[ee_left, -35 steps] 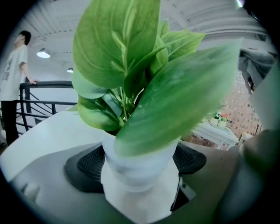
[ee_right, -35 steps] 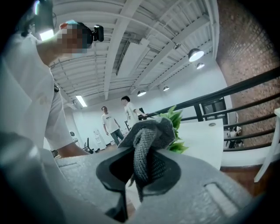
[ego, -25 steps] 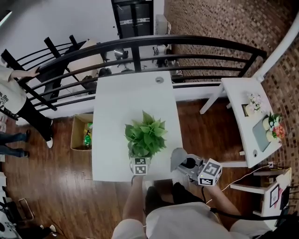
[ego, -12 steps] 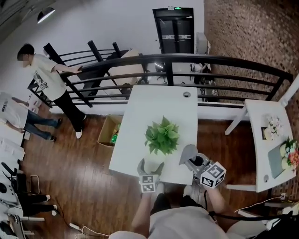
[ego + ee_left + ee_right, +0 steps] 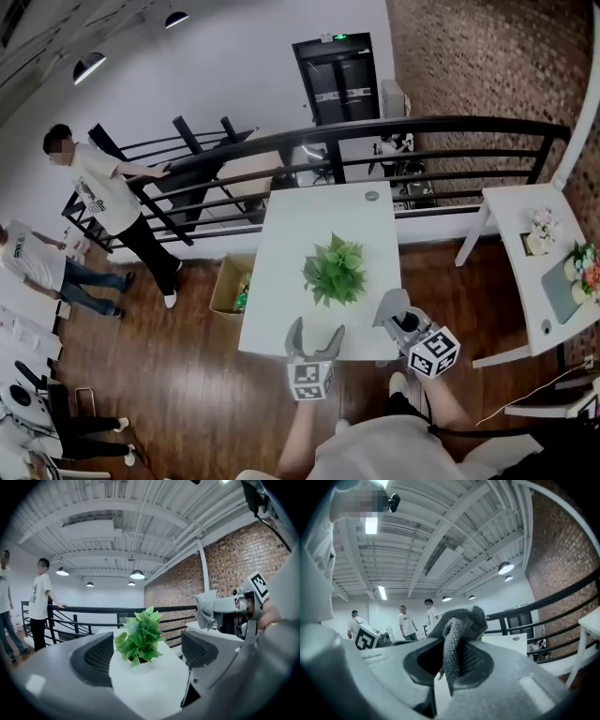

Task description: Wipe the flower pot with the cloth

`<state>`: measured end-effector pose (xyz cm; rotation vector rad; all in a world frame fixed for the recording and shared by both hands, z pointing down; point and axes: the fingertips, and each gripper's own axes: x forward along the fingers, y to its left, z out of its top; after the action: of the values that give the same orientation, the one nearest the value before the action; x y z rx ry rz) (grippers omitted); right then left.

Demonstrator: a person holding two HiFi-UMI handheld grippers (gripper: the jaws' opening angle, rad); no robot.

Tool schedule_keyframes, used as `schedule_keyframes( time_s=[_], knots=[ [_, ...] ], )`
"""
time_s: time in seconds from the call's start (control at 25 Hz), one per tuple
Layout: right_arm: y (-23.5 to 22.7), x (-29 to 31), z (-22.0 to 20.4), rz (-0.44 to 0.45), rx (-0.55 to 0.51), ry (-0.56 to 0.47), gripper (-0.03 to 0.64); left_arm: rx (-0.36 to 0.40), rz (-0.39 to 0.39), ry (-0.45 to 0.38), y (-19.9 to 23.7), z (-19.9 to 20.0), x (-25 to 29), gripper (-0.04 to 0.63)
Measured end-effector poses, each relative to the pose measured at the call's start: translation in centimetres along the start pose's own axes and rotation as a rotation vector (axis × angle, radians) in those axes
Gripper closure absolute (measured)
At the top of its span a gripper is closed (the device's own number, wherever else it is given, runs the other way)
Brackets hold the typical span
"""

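Wood-floored mezzanine, with a black railing behind and a brick wall to the right. A white bench stands in the middle. 2 persons stand at the railing, well apart from the bench.

The flower pot, white and largely hidden under its green plant, stands upright near the middle of the bench, toward the near half.

Left gripper: held at the bench's near edge, short of the pot. Its jaws stand partly apart, have just been closing, and grip nothing; the pot shows beyond the gap, untouched.

Right gripper: at the bench's near right corner, clear of the pot. Its jaws are clamped on a bunched grey cloth, which stands up out of them.
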<state>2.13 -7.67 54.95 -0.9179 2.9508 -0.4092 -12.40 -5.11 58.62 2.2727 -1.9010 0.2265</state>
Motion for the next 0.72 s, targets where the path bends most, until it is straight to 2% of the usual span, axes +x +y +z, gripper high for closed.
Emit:
schedule_keyframes(
  time_s=[0.08,0.24,0.28,0.48,0.6,0.72],
  knots=[
    [2.2,-0.3,0.2,-0.039,-0.026,-0.027,0.598,0.018,-0.017,-0.035,0.2,1.7,-1.7,0.132],
    [8.1,-1.5,-1.0,-0.097,-0.074,-0.028,0.598,0.145,-0.031,-0.05,1.4,2.2,-6.6,0.126],
    [9.5,-2.1,-1.6,-0.112,-0.085,-0.021,0.598,0.141,-0.037,-0.063,1.7,2.1,-7.9,0.127],
    [13.8,-4.4,-3.0,-0.193,-0.139,0.007,0.598,0.017,-0.047,-0.116,3.1,1.9,-12.4,0.127],
    [14.6,-5.0,-1.7,-0.208,-0.154,-0.008,0.598,0.006,-0.053,-0.134,3.0,3.1,-14.1,0.127],
    [15.1,-4.6,0.0,-0.193,-0.18,-0.034,0.598,0.003,-0.025,-0.163,3.3,4.5,-15.2,0.13]
  ],
)
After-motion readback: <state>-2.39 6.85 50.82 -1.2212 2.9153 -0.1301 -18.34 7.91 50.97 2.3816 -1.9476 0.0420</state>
